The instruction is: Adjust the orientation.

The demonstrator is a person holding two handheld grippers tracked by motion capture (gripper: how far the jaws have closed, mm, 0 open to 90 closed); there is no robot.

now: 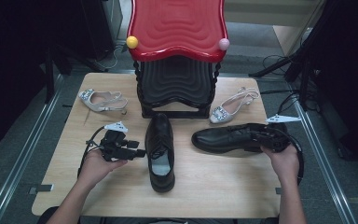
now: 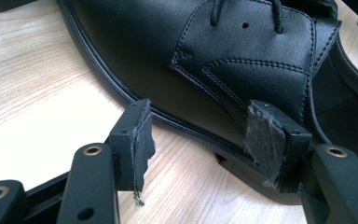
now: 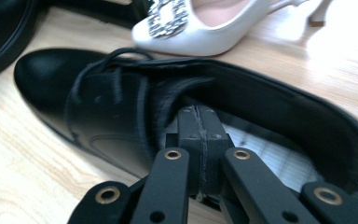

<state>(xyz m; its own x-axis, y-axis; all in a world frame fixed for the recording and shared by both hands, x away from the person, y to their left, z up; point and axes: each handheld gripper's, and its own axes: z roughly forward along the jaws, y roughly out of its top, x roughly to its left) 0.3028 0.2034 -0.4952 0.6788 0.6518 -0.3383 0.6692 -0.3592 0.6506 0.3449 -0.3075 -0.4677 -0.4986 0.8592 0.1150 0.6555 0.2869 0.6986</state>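
We steer the sideways shoe with pressed-together right tongs inside it; spread left tongs flank the upright shoe, needing closing.

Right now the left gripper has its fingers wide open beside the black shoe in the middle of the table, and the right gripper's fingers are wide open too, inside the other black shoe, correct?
Not quite. The right gripper has its fingers pressed together, as the right gripper view shows, with the tips inside the other black shoe. The rest holds: the left gripper is wide open beside the middle black shoe.
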